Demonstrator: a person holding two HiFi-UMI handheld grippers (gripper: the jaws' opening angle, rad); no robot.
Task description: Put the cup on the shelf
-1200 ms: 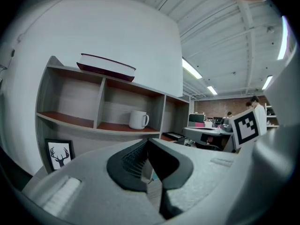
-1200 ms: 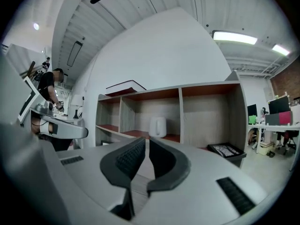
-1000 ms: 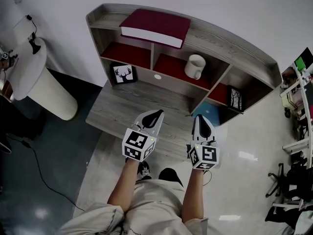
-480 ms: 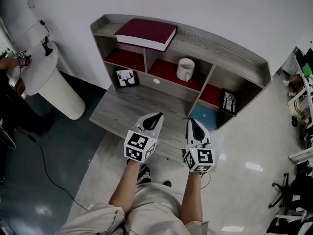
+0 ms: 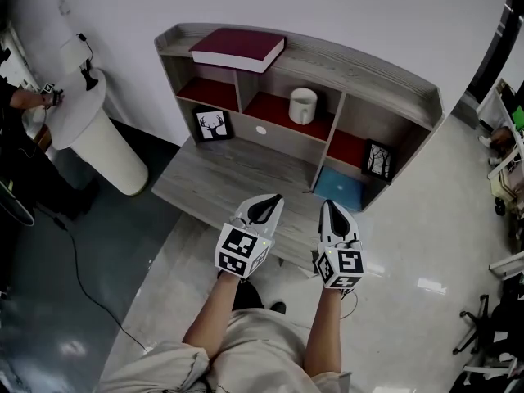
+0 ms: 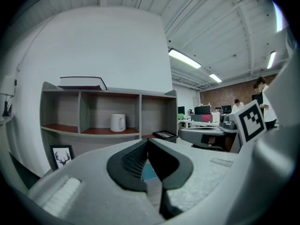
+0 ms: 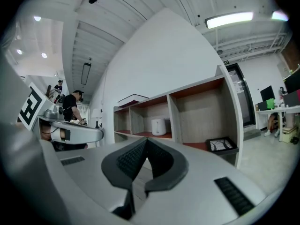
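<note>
A white cup (image 5: 302, 106) stands upright in the middle compartment of the wooden shelf (image 5: 372, 75), on its red floor; the cup (image 6: 117, 123) also shows in the left gripper view, and the same cup (image 7: 158, 126) in the right gripper view. My left gripper (image 5: 271, 201) hangs shut and empty over the desk's near edge, well short of the shelf. Beside it, my right gripper (image 5: 330, 208) is shut and empty too. Neither touches the cup.
A dark red book (image 5: 237, 49) lies on the shelf top. A deer picture (image 5: 211, 125) leans below the left compartment, another framed picture (image 5: 377, 160) sits at lower right, and a blue item (image 5: 339, 188) lies beneath. A white round stand (image 5: 94, 142) is at left.
The view has shifted back a little from the shelf; both grippers sit slightly lower in frame and stay shut. The cup has not moved.
</note>
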